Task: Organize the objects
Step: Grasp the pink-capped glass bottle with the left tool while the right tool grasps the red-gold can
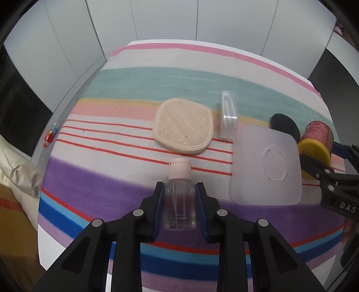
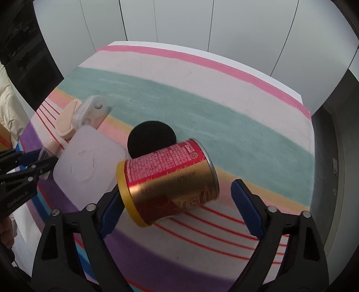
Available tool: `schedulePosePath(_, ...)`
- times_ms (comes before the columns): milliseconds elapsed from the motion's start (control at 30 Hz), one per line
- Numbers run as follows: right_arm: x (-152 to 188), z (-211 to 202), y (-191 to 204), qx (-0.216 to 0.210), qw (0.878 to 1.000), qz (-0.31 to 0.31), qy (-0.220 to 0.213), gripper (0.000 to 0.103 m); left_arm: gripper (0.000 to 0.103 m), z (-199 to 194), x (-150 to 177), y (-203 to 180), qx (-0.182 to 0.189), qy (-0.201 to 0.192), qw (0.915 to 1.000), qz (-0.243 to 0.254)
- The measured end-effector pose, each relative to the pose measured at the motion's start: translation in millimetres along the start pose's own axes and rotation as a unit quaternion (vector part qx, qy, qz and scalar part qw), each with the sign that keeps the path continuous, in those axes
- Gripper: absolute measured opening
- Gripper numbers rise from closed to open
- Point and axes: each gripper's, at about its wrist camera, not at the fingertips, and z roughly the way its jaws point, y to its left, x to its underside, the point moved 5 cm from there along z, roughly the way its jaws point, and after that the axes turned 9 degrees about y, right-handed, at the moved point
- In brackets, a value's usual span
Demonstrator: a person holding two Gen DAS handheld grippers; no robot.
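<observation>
The left hand-held gripper (image 1: 179, 207) pinches the clear bottle (image 1: 179, 197) low over the striped tabletop (image 1: 139, 78), while the right hand-held gripper (image 2: 179, 210) is spread around the lying can (image 2: 168, 179), which likely needs closing on next.

Pale panelled wall (image 1: 157, 20) (seamed)

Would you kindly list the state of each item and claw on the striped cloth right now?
Left claw: shut on the clear bottle.
Clear bottle: pink cap closed, gripped.
Right claw: open, straddling the can.
Can: on its side, yellow lid on.
Beige compact: closed, lying flat.
Small clear case: closed.
Frosted square lid: lying flat.
Black round pad: lying flat, partly behind the can.
</observation>
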Motion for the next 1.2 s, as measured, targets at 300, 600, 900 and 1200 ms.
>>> schedulePosePath(300,-3,-9,6,-0.021,1.000,0.006,-0.004,0.066,0.028,-26,-2,-3,0.011,-0.009,0.9999,-0.003)
schedulePosePath(600,10,-44,-3,-0.003,0.999,0.042,0.007,0.064,0.027,-67,-2,-19,0.032,-0.028,0.9991,0.002)
schedulePosePath(900,28,-95,-8,-0.021,0.998,0.066,-0.001,0.064,0.027,-113,6,-33,0.040,-0.051,0.9978,0.015)
schedulePosePath(1200,50,-143,-8,-0.017,0.996,0.083,-0.014,0.064,0.027,-157,21,-46,0.048,-0.073,0.9958,0.027)
